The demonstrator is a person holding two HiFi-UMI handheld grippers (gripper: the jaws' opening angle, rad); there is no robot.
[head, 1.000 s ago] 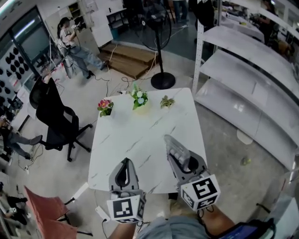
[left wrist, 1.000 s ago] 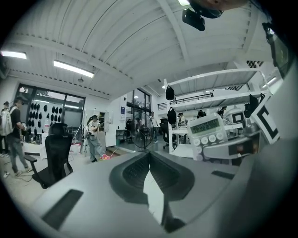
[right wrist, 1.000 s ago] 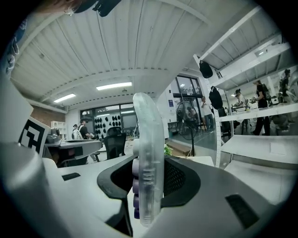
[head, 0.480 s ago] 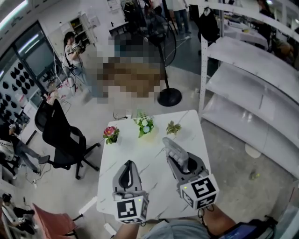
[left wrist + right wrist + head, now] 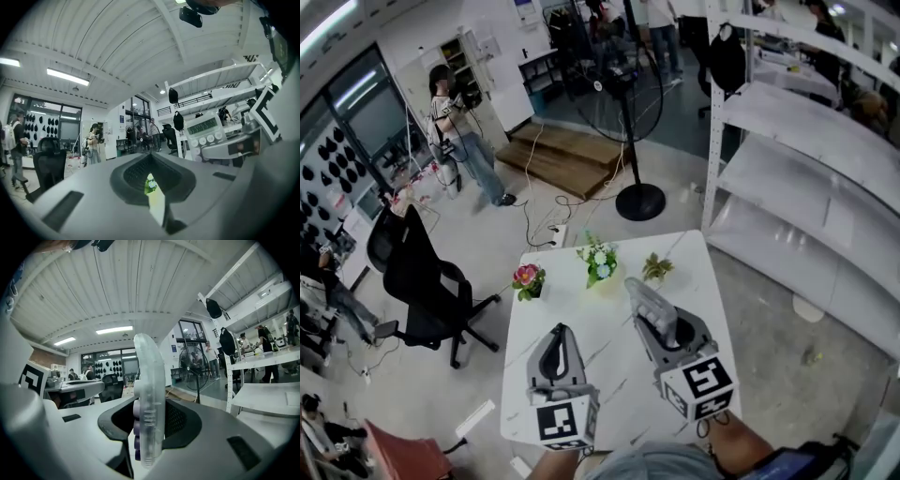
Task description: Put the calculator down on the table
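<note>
Right gripper (image 5: 660, 322): fingers (image 5: 183, 420) clamped on the calculator (image 5: 648, 300). It stands edge-on between them with its keys facing left, and its far end sticks out past the tips. It is held over the right half of the counter (image 5: 598, 323). Left gripper (image 5: 556, 331), near left: fingers (image 5: 132, 176) pressed together, nothing between them. Flower pots (image 5: 600, 264) stand in a row along the counter's far edge.

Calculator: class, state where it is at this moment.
Head view, right side: the calculator is clamped edge-on in the right gripper over the white table, just short of the small green potted plant.
</note>
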